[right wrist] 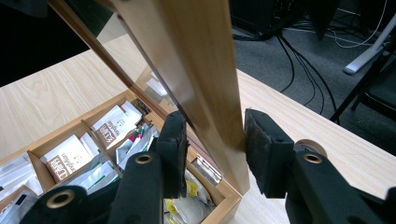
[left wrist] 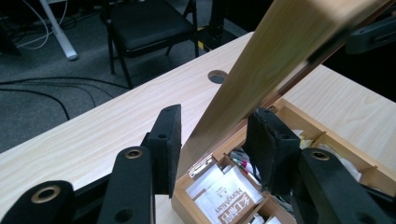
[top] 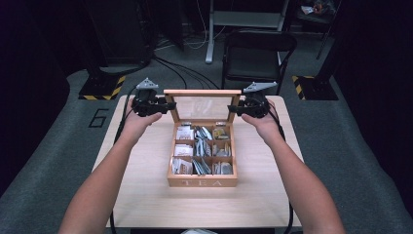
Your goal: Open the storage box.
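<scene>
We are seeing a dim room, grey carpet [top: 58, 146] spreading around the table, a black chair [top: 258, 53] standing beyond, cables [top: 180, 68] trailing, hazard-striped bases [top: 102, 90] flanking.

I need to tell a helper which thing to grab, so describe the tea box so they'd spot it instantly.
On the light wooden table, look at the middle, between the person's two hands. The tea box is wooden, divided into compartments packed with tea packets, its glass-paned lid raised upright. The word TEA on its front wall marks it.

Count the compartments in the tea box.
9, in three rows of three inside the tea box: a back row by the raised lid, a middle row, and a front row behind the TEA lettering.
</scene>
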The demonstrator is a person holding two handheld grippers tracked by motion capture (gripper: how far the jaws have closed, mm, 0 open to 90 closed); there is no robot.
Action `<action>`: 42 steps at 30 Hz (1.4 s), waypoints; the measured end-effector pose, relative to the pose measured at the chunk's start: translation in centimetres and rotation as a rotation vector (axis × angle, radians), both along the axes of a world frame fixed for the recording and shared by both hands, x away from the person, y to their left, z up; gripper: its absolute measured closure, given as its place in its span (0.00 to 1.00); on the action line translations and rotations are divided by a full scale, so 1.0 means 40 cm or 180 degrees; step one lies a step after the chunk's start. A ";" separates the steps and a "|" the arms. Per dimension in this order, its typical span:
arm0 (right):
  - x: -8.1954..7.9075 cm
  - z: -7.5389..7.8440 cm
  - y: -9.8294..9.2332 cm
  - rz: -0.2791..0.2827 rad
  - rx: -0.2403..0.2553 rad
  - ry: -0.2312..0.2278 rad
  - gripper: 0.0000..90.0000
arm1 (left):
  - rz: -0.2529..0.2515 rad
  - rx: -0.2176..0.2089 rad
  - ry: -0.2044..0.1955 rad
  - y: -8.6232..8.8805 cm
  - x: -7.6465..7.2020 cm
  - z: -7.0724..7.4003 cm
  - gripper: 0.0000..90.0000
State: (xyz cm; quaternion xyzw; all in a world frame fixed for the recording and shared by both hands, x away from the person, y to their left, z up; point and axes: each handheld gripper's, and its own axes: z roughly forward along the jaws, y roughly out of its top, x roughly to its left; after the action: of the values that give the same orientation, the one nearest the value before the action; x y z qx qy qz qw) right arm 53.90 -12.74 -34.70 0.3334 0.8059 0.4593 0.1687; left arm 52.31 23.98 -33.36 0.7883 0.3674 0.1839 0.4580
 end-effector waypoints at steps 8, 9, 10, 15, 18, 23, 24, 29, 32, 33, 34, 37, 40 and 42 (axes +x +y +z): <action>0.010 -0.003 -0.004 -0.0031 0.0095 0.0041 0.67 | 0.0029 -0.0029 -0.0002 0.001 0.020 -0.030 0.63; 0.013 -0.004 -0.006 -0.0014 0.0111 0.0029 0.67 | 0.0028 -0.0038 0.0011 0.001 0.022 -0.033 0.63; 0.014 -0.005 -0.007 -0.0025 0.0133 0.0047 0.67 | 0.0042 -0.0050 -0.0005 -0.001 0.023 -0.037 0.64; 0.022 -0.007 -0.008 -0.0045 0.0160 0.0039 0.67 | 0.0090 -0.0011 0.0010 -0.008 0.032 -0.056 0.67; 0.024 -0.007 -0.007 -0.0066 0.0168 0.0043 0.67 | 0.0107 -0.0019 0.0015 -0.010 0.038 -0.063 0.67; 0.031 -0.010 -0.008 -0.0091 0.0192 0.0047 0.68 | 0.0095 -0.0005 0.0019 -0.011 0.049 -0.072 0.67; 0.034 -0.011 -0.008 -0.0091 0.0193 0.0058 0.68 | 0.0085 -0.0012 0.0000 -0.011 0.051 -0.075 0.67; 0.041 -0.013 -0.007 -0.0090 0.0168 0.0062 0.68 | 0.0051 -0.0005 -0.0010 -0.016 0.061 -0.083 0.65; 0.045 -0.013 -0.005 -0.0117 0.0170 0.0063 0.68 | 0.0058 -0.0070 -0.0015 -0.013 0.066 -0.086 0.66; 0.046 -0.013 -0.005 -0.0131 0.0179 0.0067 0.68 | 0.0064 -0.0078 -0.0014 -0.011 0.067 -0.087 0.66; 0.047 -0.014 -0.004 -0.0147 0.0187 0.0082 0.68 | 0.0067 -0.0086 -0.0017 -0.011 0.068 -0.087 0.66; 0.050 -0.016 0.001 -0.0191 0.0211 0.0094 0.64 | 0.0088 -0.0079 -0.0033 -0.012 0.070 -0.088 0.67; 0.053 -0.020 0.005 -0.0193 0.0191 0.0088 0.62 | 0.0092 -0.0140 -0.0028 -0.010 0.074 -0.091 0.67; 0.056 -0.025 0.005 -0.0205 0.0181 0.0099 0.62 | 0.0100 -0.0165 -0.0025 -0.009 0.077 -0.093 0.67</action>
State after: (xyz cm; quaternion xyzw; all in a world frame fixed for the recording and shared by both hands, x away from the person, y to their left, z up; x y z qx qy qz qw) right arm 56.16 -12.53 -35.71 0.3709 0.7839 0.4711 0.1614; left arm 55.38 23.64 -37.07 0.7695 0.3826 0.1846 0.4768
